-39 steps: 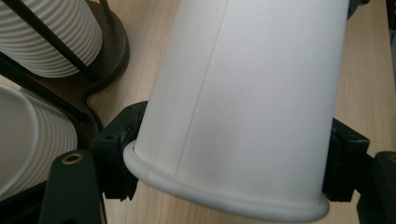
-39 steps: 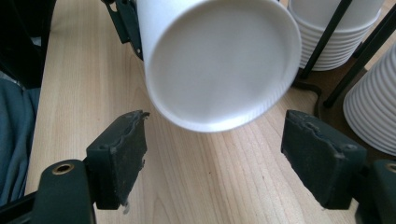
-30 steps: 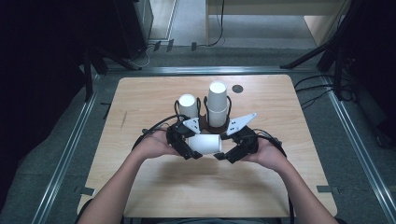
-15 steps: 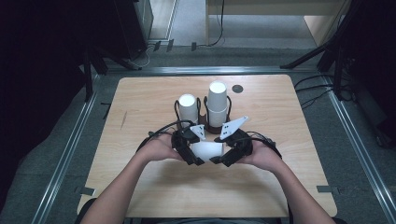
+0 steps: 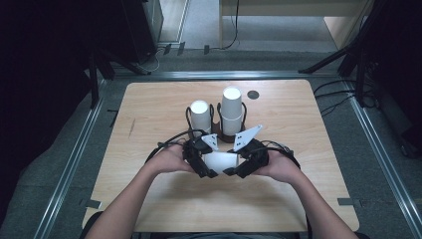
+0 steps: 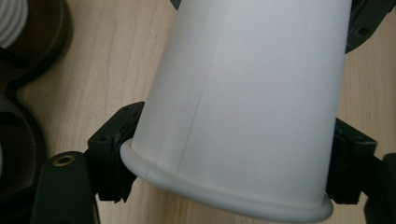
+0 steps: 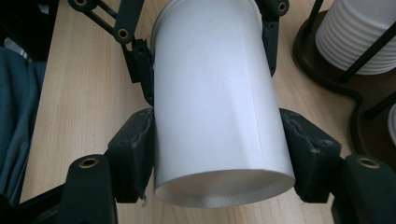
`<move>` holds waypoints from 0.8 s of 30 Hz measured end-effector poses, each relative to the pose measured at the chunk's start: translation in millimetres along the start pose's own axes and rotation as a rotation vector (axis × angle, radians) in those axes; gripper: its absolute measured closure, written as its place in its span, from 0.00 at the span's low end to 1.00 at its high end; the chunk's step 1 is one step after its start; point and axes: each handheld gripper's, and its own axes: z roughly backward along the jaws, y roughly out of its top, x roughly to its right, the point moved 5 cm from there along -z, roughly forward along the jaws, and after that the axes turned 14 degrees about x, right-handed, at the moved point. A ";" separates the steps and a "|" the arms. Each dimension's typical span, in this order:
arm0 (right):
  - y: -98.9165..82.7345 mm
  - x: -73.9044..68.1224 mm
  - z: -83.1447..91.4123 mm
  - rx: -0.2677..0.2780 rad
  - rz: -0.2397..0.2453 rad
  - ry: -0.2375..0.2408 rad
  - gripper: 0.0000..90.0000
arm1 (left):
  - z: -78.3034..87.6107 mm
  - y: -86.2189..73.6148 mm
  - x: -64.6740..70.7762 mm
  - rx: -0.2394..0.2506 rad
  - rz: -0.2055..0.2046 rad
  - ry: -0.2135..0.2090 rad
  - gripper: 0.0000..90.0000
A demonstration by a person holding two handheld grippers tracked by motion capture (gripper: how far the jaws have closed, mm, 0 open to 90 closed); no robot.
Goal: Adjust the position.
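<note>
Both grippers clamp one white paper cup [image 5: 220,162]: the left gripper [image 6: 224,172] holds the rimmed mouth end, the right gripper [image 7: 219,158] the recessed base end. The cup lies on its side low over the table [image 5: 149,104], its long axis running left to right (mouth leftward). Excess squeeze could crush its thin wall; uneven release could drop it toward the cup stacks [image 5: 231,112] behind.

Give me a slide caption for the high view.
Two hand-held grippers, left gripper and right gripper, clamp one white paper cup sideways between them, near two cup stacks.
</note>
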 end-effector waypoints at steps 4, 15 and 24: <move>2.0 0.3 4.0 0.021 0.003 -0.005 0.37 | 6.9 3.0 -3.4 0.055 0.026 0.024 0.09; 5.1 3.7 15.0 0.082 -0.019 -0.010 0.37 | 22.4 10.8 -0.7 0.209 0.060 0.020 0.09; 10.2 3.0 20.2 0.138 -0.025 0.010 0.37 | 26.8 13.0 1.5 0.291 0.088 0.006 0.10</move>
